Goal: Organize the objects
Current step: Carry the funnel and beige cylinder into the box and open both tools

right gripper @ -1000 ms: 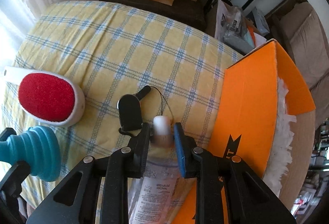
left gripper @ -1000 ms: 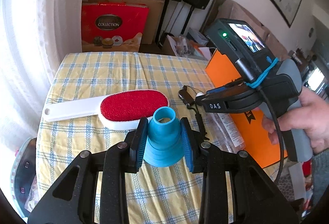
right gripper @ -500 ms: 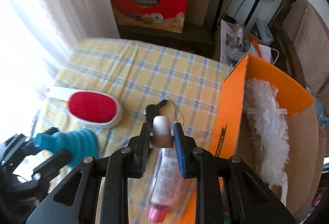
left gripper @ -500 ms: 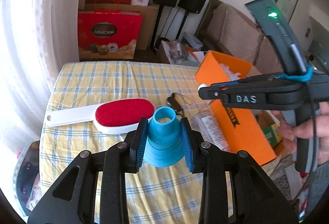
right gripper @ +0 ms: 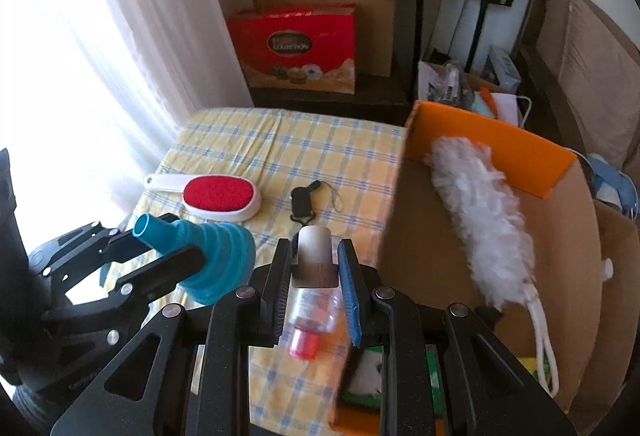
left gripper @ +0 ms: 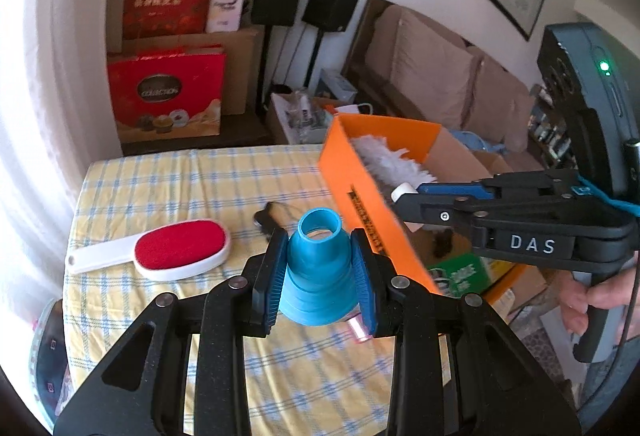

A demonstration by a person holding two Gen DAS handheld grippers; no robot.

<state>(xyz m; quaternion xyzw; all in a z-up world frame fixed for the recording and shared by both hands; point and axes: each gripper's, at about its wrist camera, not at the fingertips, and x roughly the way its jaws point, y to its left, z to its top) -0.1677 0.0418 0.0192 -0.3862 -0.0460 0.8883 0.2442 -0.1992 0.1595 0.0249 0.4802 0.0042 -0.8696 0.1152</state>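
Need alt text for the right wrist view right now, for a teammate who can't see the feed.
The right gripper holds a clear bottle by its white cap, beside an open orange box holding a white duster. To its left, the left gripper holds a blue funnel over the checked tablecloth, where a red lint brush lies.

Black claw point(left gripper: 319, 274) with blue ribbed pads point(left gripper: 276, 276), silver screws, "DAS" marking.

the clear bottle point(right gripper: 311, 306) in the right wrist view is blurred, its label unreadable, and in the left wrist view only its pink end point(left gripper: 359, 330) peeks past the blue funnel point(left gripper: 318, 270); a green package point(right gripper: 366, 376) sits mostly hidden behind the right gripper point(right gripper: 314, 278)
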